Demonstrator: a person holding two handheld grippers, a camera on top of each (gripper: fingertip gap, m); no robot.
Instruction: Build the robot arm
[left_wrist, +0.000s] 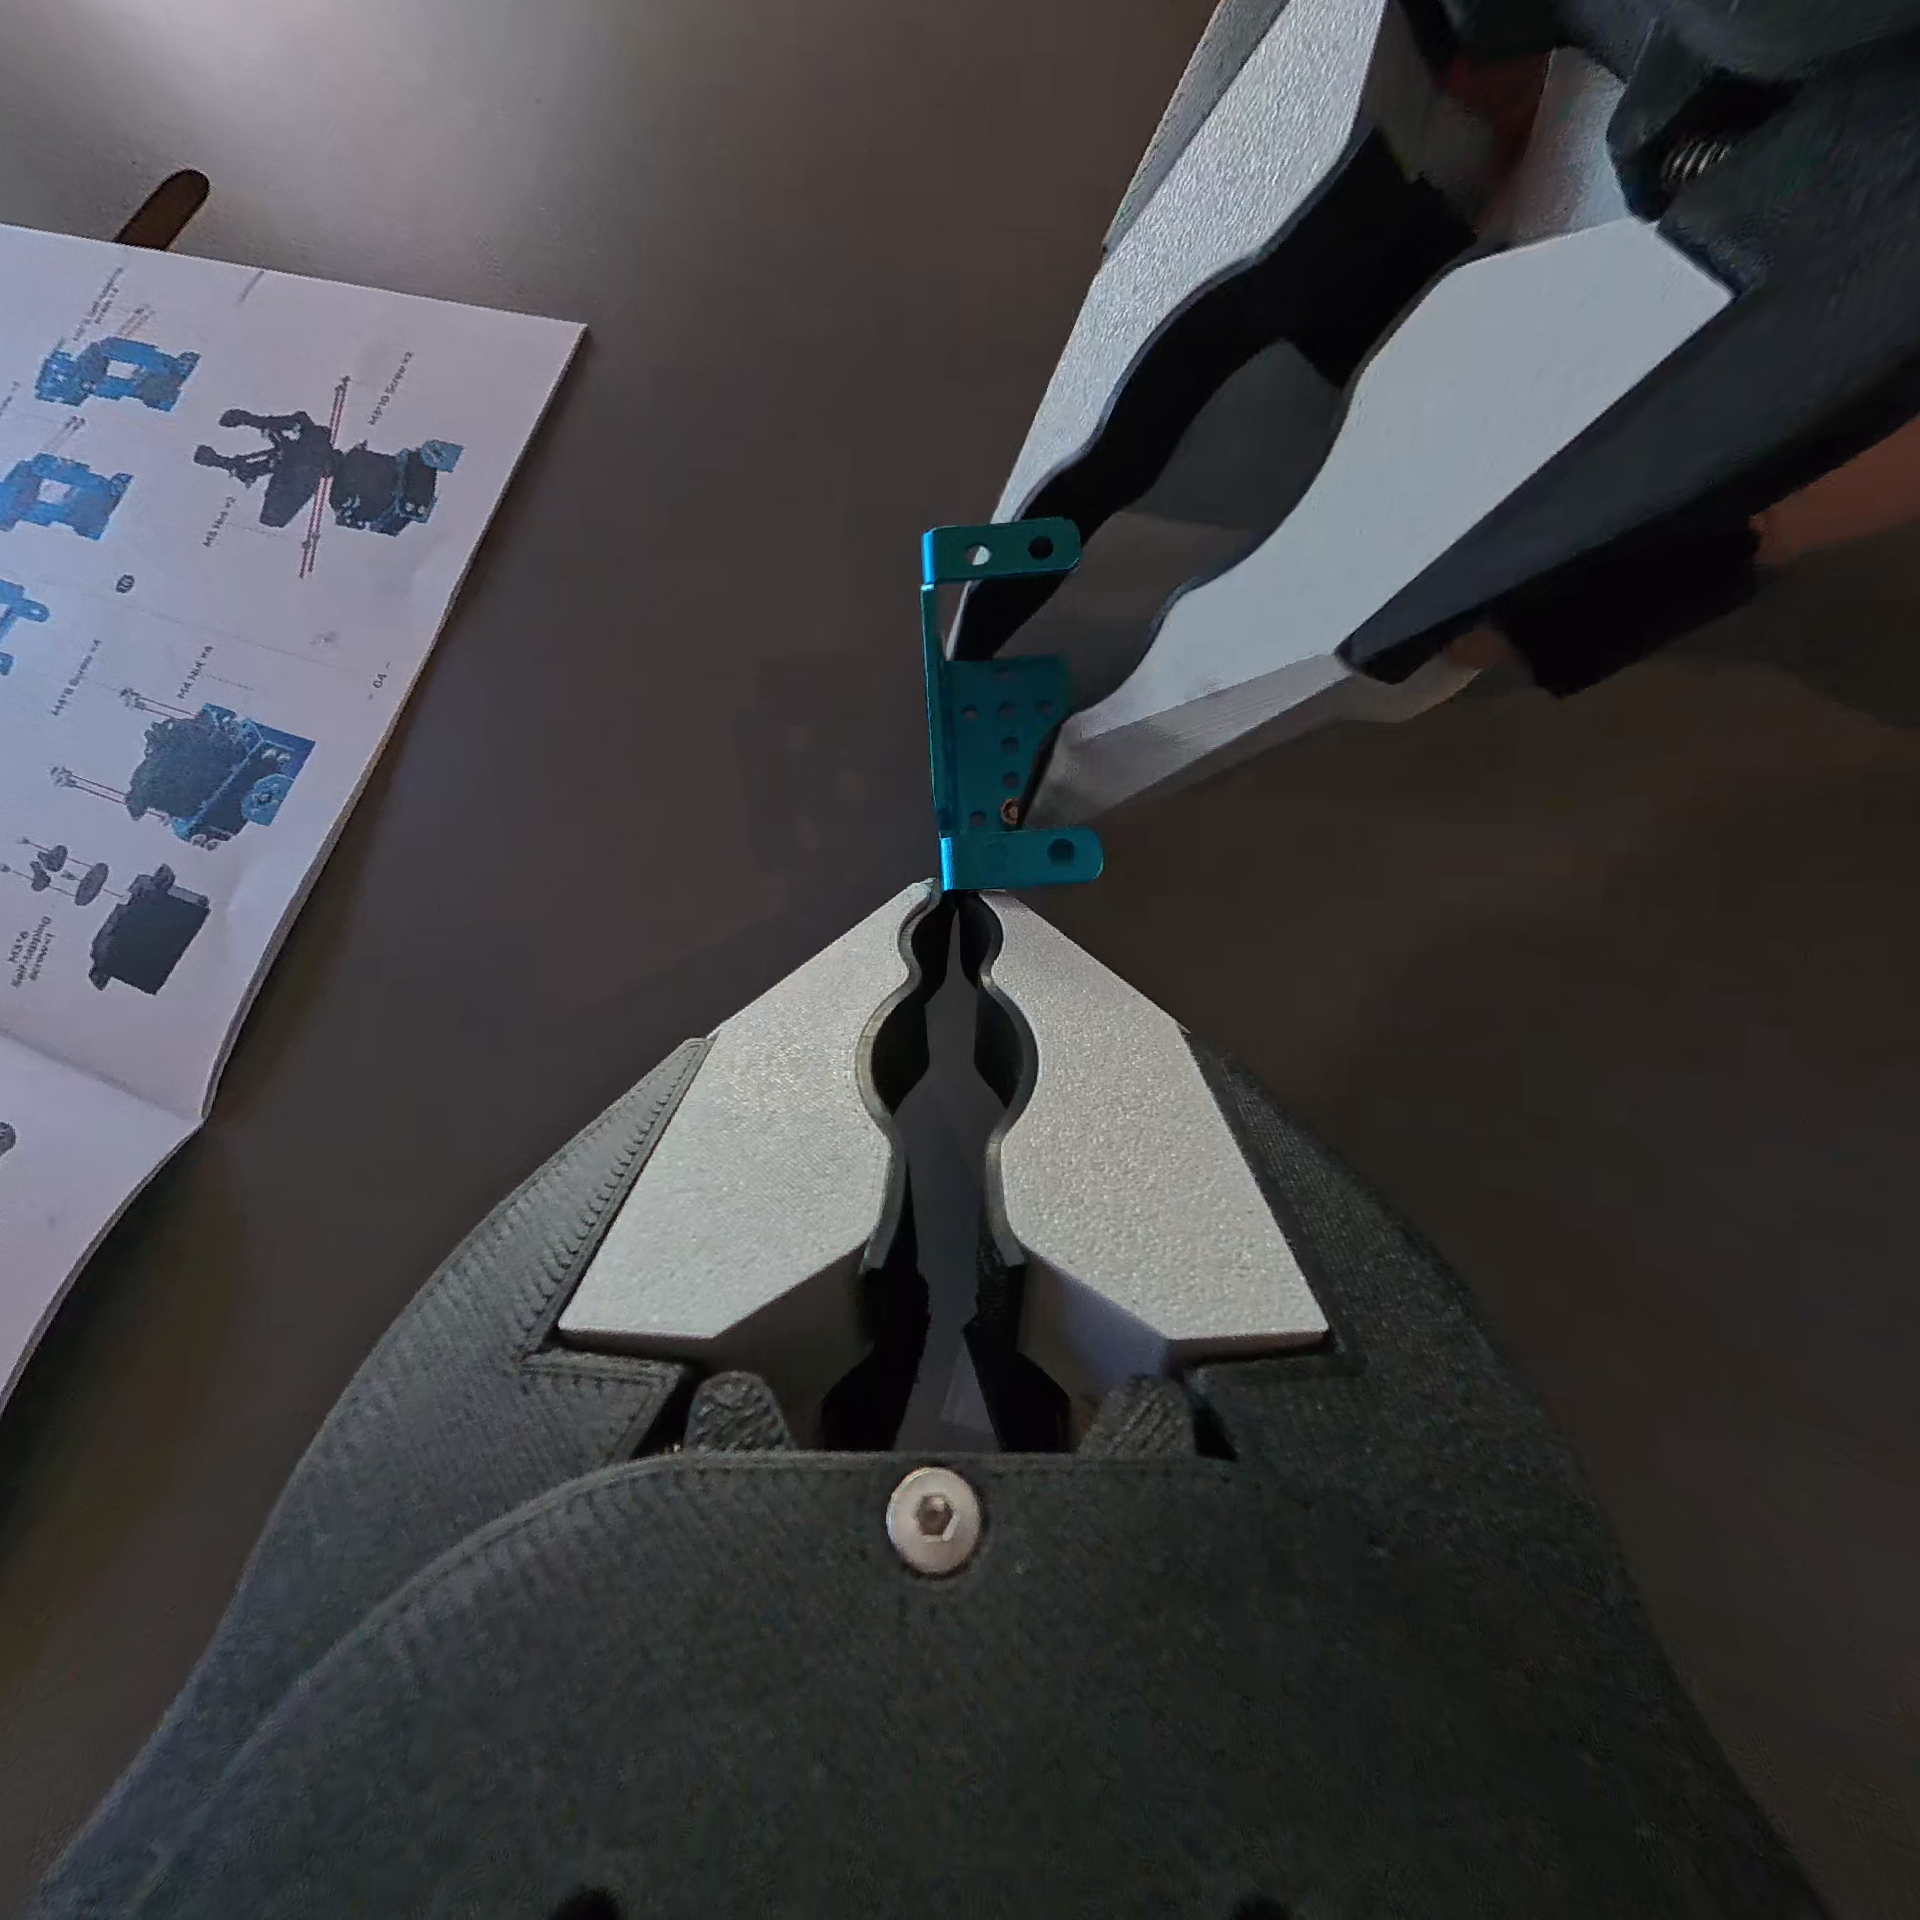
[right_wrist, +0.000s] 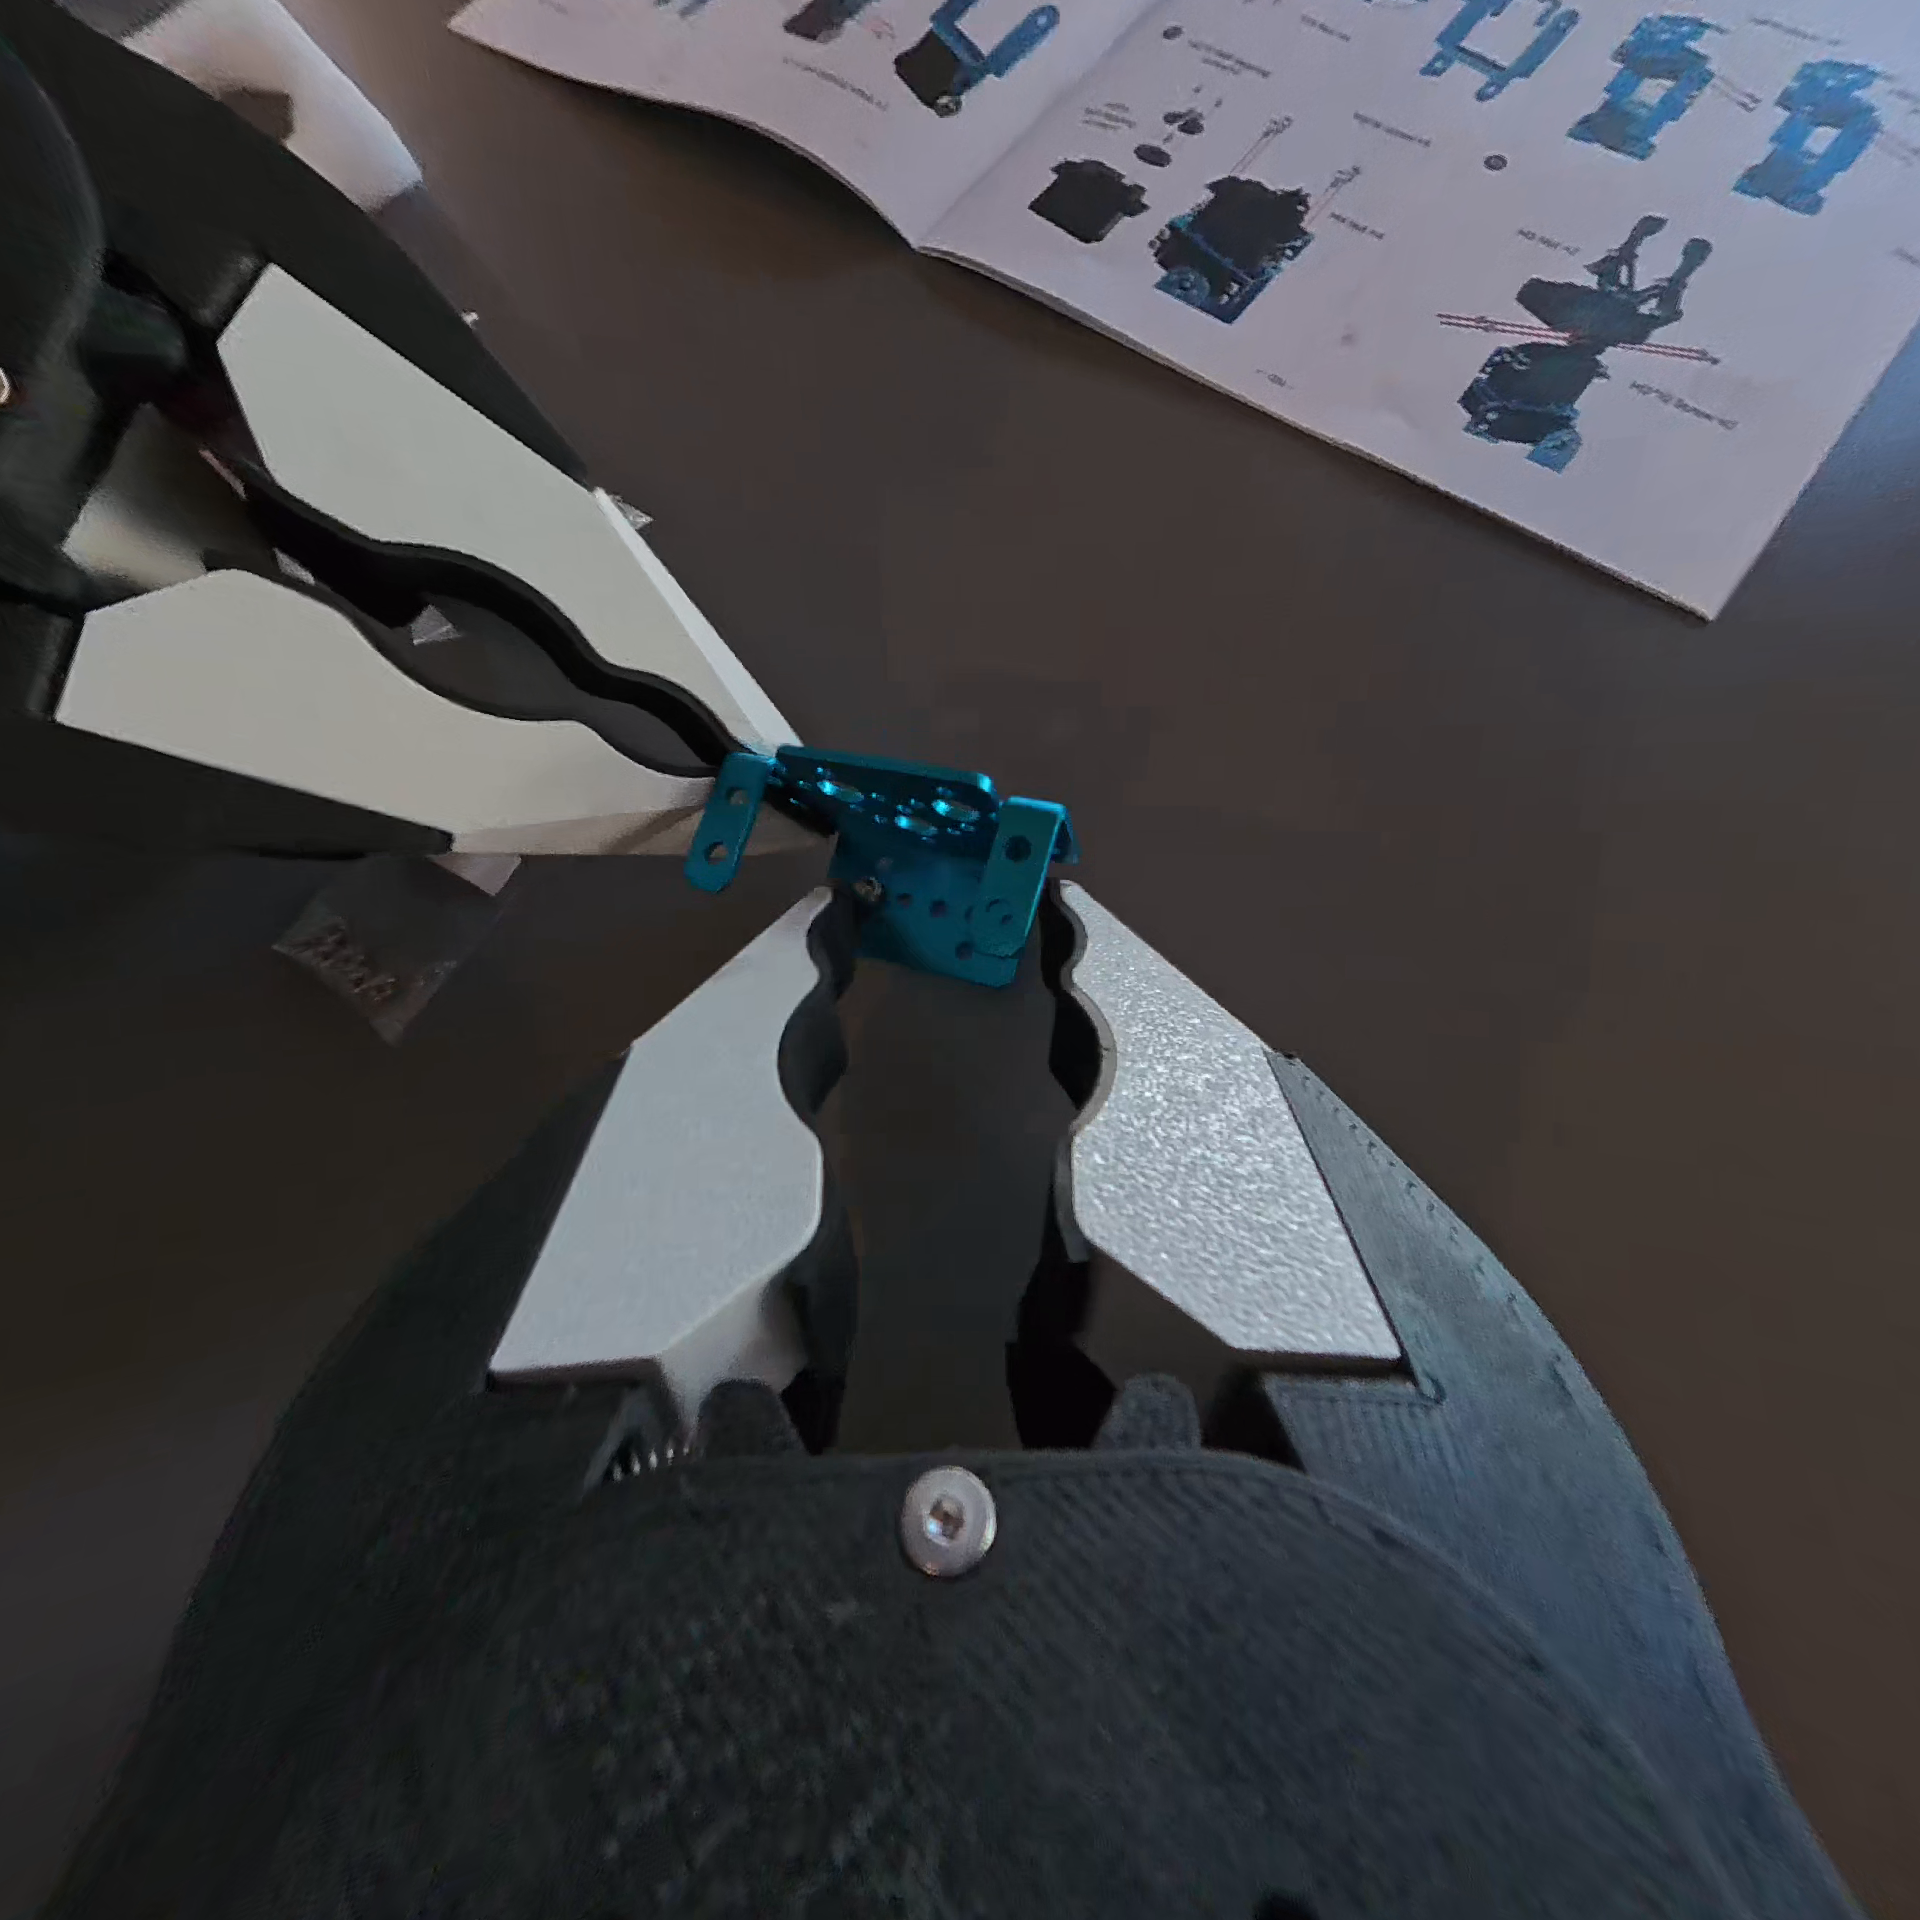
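Note:
A blue metal U-shaped bracket (left_wrist: 940, 727) stands just above the dark table (left_wrist: 727, 520). A blue perforated plate (left_wrist: 1003, 727) sits inside it, with a small screw (left_wrist: 1006, 810) at its lower corner. My left gripper (left_wrist: 951, 902) is shut on the bracket's lower edge. My right gripper (left_wrist: 1023, 665) comes in from the upper right, its fingers on either side of the plate. In the right wrist view, my right gripper (right_wrist: 940, 899) is shut on the perforated plate (right_wrist: 914, 930). There the left gripper (right_wrist: 732, 784) pinches the bracket (right_wrist: 727, 821) from the left.
An open instruction booklet (left_wrist: 260, 623) with pictures of blue and black parts lies to the left; it also shows in the right wrist view (right_wrist: 1351, 260) at the far right. A small clear bag (right_wrist: 364, 977) lies under the left gripper. A gloved hand (left_wrist: 1621, 623) holds the right gripper. Only a small space, under 4 cm, lies between the two pairs of fingers.

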